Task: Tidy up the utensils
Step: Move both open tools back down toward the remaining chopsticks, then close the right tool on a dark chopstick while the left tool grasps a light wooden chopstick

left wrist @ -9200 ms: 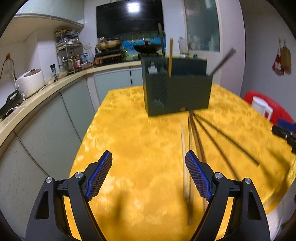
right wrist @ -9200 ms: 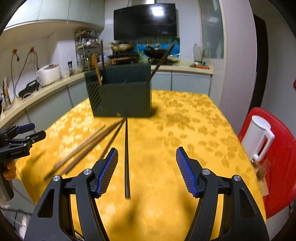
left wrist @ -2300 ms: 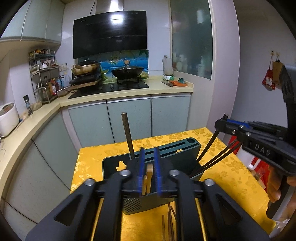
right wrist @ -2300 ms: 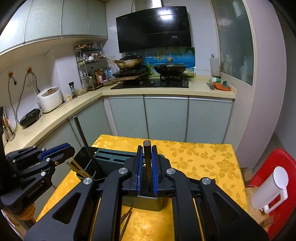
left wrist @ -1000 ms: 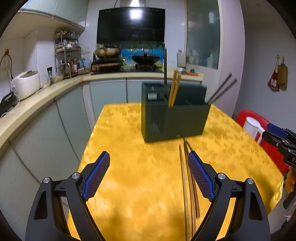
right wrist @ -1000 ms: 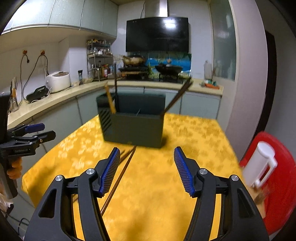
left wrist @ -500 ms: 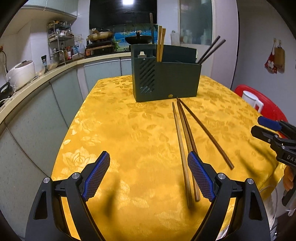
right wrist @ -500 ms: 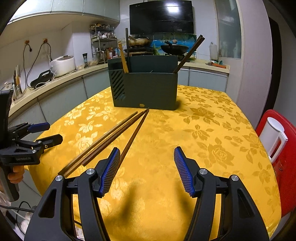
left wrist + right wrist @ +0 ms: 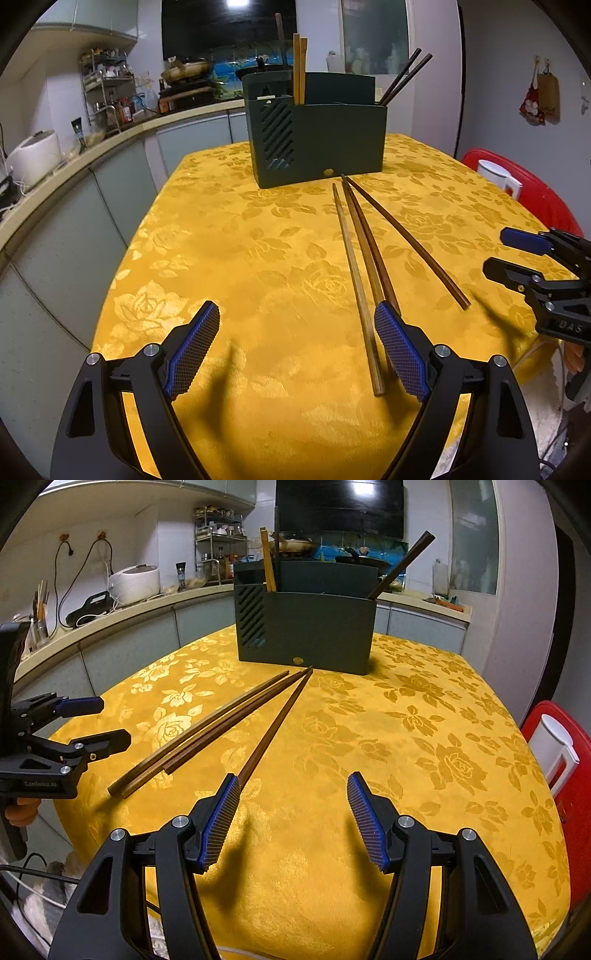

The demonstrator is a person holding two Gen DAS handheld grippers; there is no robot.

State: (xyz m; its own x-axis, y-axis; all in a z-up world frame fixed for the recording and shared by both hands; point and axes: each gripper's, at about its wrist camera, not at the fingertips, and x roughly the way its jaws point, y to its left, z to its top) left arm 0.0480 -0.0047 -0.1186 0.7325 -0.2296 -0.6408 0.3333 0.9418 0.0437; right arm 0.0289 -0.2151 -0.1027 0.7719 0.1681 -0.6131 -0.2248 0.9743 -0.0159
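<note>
A dark green utensil holder (image 9: 317, 136) (image 9: 304, 627) stands on the yellow tablecloth (image 9: 240, 258) (image 9: 406, 720), with light and dark chopsticks upright in it. Three loose chopsticks lie in front of it: a light one (image 9: 352, 273), a brown one (image 9: 364, 240) and a dark one (image 9: 406, 240), also in the right wrist view (image 9: 207, 727). My left gripper (image 9: 297, 343) is open and empty, its right finger by the chopsticks' near ends. My right gripper (image 9: 293, 812) is open and empty, its left finger at the dark chopstick's (image 9: 277, 723) near end.
A red stool (image 9: 524, 184) (image 9: 561, 746) with a white jug (image 9: 557, 746) stands right of the table. Counter (image 9: 92, 147) with a rice cooker (image 9: 135, 583) runs along the left; stove behind the holder. The table's near edge is just below both grippers.
Both grippers have sunk lower and closer to the table, near the loose chopsticks' ends. About two seconds ago each was shut on a chopstick over the holder; both are open now.
</note>
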